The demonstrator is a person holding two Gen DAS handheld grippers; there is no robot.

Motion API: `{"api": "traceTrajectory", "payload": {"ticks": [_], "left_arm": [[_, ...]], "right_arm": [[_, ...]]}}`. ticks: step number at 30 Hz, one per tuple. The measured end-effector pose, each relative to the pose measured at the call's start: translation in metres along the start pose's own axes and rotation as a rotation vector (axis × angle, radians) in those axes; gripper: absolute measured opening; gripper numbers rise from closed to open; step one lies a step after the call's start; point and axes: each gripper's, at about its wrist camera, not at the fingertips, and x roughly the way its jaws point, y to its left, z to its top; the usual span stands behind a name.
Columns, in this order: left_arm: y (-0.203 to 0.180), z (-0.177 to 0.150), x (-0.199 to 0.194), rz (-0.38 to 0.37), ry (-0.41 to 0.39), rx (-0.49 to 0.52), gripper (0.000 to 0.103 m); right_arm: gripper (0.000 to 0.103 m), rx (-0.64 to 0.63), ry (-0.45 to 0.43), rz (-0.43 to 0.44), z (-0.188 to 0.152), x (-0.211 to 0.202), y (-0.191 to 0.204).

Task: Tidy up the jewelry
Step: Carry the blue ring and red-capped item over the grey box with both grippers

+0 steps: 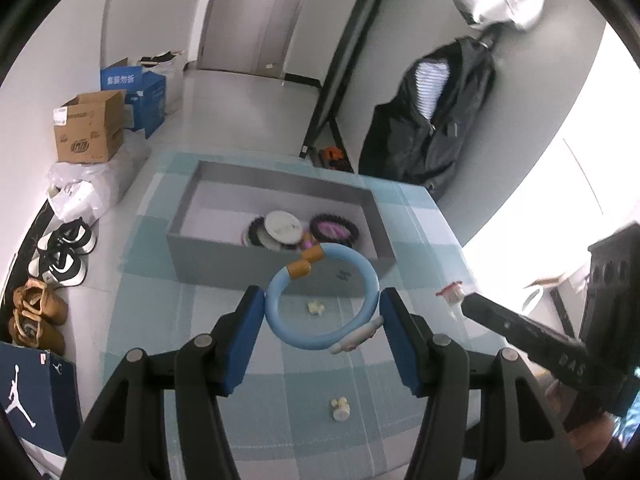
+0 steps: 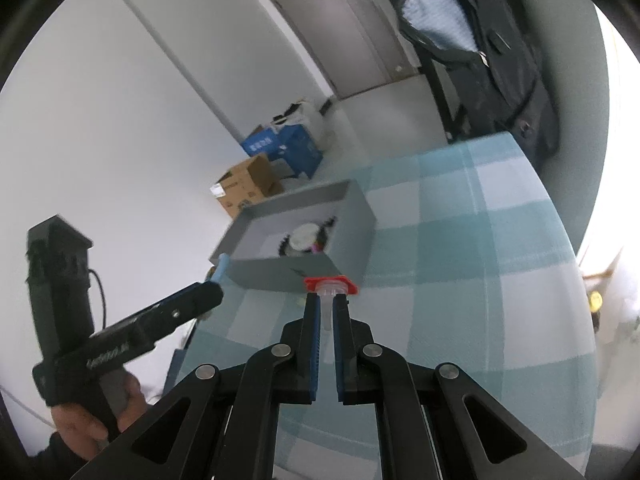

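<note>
- The left hand-held gripper [image 1: 322,312] holds a light-blue bangle [image 1: 320,300] between its blue pads [image 1: 248,332], pressed on both sides of the ring, above the checked surface [image 1: 192,320] and just before the grey box [image 1: 224,256].
- The bangle has two tan end caps [image 1: 306,262]; a pale, pinkish clip-like piece [image 1: 356,336] lies against its lower right, and whether it is fixed to the ring cannot be told.
- The right hand-held gripper [image 2: 327,312] is clamped on a small clear piece with a red top [image 2: 330,285]; its lower part is hidden between the pads, so its shape is unclear.
- In the left view that red-topped piece [image 1: 452,291] shows at the tip of the right hand-held gripper, which is cut off by the frame edge.
- Inside the box lie a white disc [image 1: 283,226] over a dark ring, and a dark ring with purple [image 1: 334,230]; the near wall hides their lower parts.
- Two small cream bits lie on the surface: one [image 1: 316,307] seen through the bangle, another [image 1: 340,408] nearer the camera; too small to identify.
- In the right view only a short stretch of the bangle [image 2: 220,268] shows beyond the left hand-held gripper, beside the box corner [image 2: 240,268].
- The view is blurred at the right, where bright light washes out the surface edge.
</note>
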Motion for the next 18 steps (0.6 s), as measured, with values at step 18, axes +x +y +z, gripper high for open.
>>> {"api": "traceTrajectory", "payload": {"ticks": [18], "left_arm": [[0.03, 0.046, 0.035, -0.007, 0.032, -0.074, 0.054]], "right_arm": [[0.005, -0.156, 0.059, 0.082, 0.07, 0.065, 0.038]]}}
